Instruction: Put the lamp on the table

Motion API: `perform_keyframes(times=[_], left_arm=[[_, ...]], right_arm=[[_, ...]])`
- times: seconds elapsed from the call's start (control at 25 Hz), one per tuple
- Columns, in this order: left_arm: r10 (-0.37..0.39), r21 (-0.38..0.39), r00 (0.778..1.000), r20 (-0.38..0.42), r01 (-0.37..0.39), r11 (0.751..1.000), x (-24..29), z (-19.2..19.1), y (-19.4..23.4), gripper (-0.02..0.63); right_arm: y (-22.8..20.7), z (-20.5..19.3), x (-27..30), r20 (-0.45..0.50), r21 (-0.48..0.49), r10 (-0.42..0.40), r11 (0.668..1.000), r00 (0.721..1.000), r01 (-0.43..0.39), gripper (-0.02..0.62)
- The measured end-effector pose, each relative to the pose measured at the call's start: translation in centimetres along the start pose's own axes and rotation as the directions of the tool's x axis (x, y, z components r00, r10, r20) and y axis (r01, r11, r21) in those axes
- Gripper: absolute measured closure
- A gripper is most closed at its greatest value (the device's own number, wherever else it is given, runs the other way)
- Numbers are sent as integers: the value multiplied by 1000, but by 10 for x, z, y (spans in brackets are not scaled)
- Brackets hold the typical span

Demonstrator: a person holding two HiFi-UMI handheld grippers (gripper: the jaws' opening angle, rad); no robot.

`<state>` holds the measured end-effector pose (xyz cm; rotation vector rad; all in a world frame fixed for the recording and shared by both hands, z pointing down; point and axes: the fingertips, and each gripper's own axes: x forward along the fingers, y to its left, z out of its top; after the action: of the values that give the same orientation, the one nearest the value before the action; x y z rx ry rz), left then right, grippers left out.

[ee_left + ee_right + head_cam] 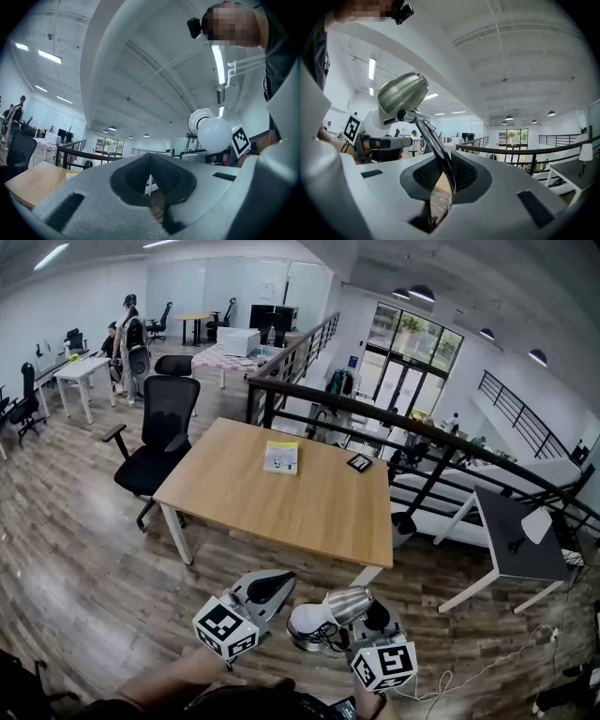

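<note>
The lamp [349, 605] has a silver shade, a thin metal arm and a white base, and hangs low over the floor in front of the wooden table [309, 512]. My right gripper [440, 185] is shut on the lamp's arm [433, 140], with the shade [402, 95] up and to the left of the jaws. In the head view the right gripper [377, 626] sits just under the shade. My left gripper [270, 587] is beside the lamp, shut with nothing in it [151, 180]. The lamp's white bulb [214, 134] shows to its right.
A small booklet [281, 457] and a black item [359, 462] lie near the table's far edge. A black office chair [159, 432] stands at its left. A dark railing [441, 442] runs behind, and a dark desk [520, 540] stands at the right. Cables [506, 652] lie on the floor.
</note>
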<state>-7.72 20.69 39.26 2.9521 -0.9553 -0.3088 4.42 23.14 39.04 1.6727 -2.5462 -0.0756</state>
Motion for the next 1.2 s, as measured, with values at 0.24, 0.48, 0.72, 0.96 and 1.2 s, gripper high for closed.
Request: perform_keyframes(times=[0.24,0.48,0.72,0.96,1.2], left_arm=[[23,1,1000,-8,-22,1000,52,-8,3,598],[38,6,999,-24,-38,999,78,-13,6,598],[43,0,998,-39,-43,999,96,-19,17,598],[24,-12,999,-35,-25,1000,117,-26,32,598],[0,-19,1000,-25,-1,1000,144,-26,55,598]], right_arm=[[-52,-2,19,-12,-9,31,999,999,-31,541],[-86,2,32,-6,-22,43,999,999,-43,541],[-111,0,46,-8,4,29,1000,1000,-29,541],[-124,-4,62,-5,11,14,1000,1000,-14,541],[-137,-11,87,-20,10,0,1000,1000,0,541]])
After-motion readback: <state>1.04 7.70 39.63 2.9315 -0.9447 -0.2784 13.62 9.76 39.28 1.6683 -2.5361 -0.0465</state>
